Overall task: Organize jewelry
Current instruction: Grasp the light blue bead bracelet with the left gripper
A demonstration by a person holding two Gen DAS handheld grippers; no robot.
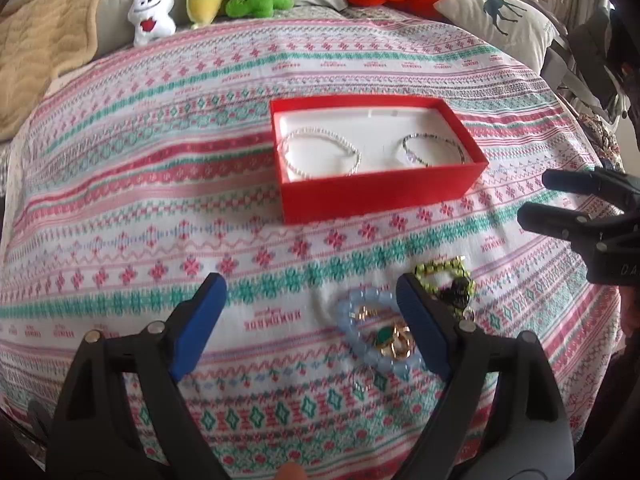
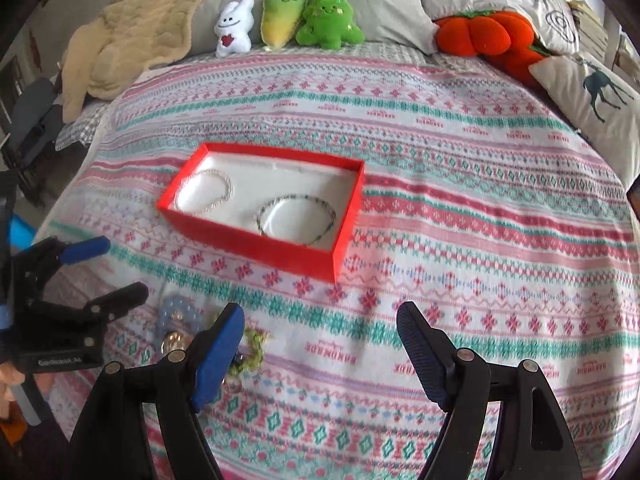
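Note:
A red box with a white lining stands on the patterned bedspread. Inside lie a white bead bracelet and a dark bead bracelet. Near me lies a heap: a pale blue bead bracelet, gold rings with a green stone, and a yellow-green bead bracelet. My left gripper is open and empty, its right finger over the heap. My right gripper is open and empty, right of the heap.
Plush toys and an orange plush pumpkin line the far edge by the pillows. A beige blanket lies at the far left. The bedspread stretches to the right of the box.

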